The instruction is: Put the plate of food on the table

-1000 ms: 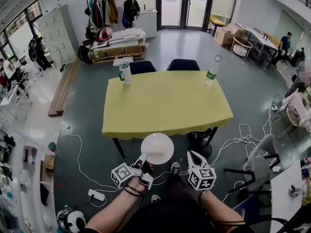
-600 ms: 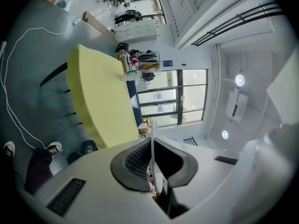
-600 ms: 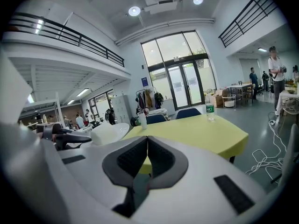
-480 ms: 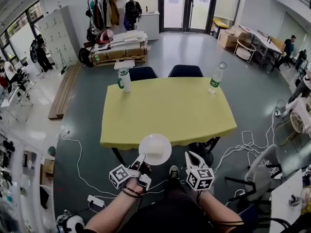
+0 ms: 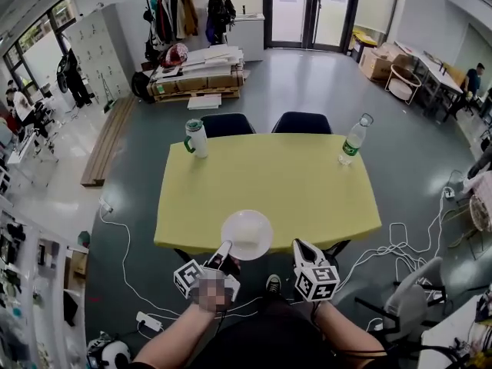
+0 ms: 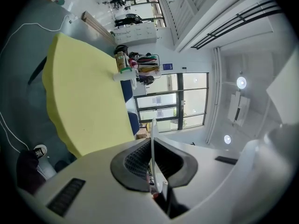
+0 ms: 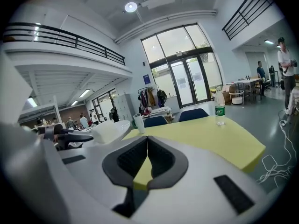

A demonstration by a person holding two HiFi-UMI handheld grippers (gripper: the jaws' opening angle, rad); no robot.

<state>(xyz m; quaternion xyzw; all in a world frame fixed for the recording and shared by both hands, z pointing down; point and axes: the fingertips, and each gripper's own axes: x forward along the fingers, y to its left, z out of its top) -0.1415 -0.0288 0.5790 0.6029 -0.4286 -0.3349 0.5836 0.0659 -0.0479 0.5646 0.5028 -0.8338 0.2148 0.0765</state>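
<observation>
Two grippers are pointing toward the near edge of the yellow table [image 5: 269, 183] in the head view. The left gripper [image 5: 224, 250] is clamping the near rim of the white plate [image 5: 247, 234]. In the left gripper view, the plate's thin edge is standing pinched between the ribbed pads [image 6: 135, 160]. The plate is hanging at the table's near edge and overlapping it; whether it is touching the yellow top cannot be told. What is lying on the plate cannot be made out. The right gripper [image 5: 301, 247] is hovering just beside the plate, its jaws resting together with nothing between them. A green-trimmed cup [image 5: 197, 137] and a water bottle [image 5: 354, 140] are standing at the table's far corners, well apart. Dark chairs [image 5: 227, 124] are sitting along the far side.
</observation>
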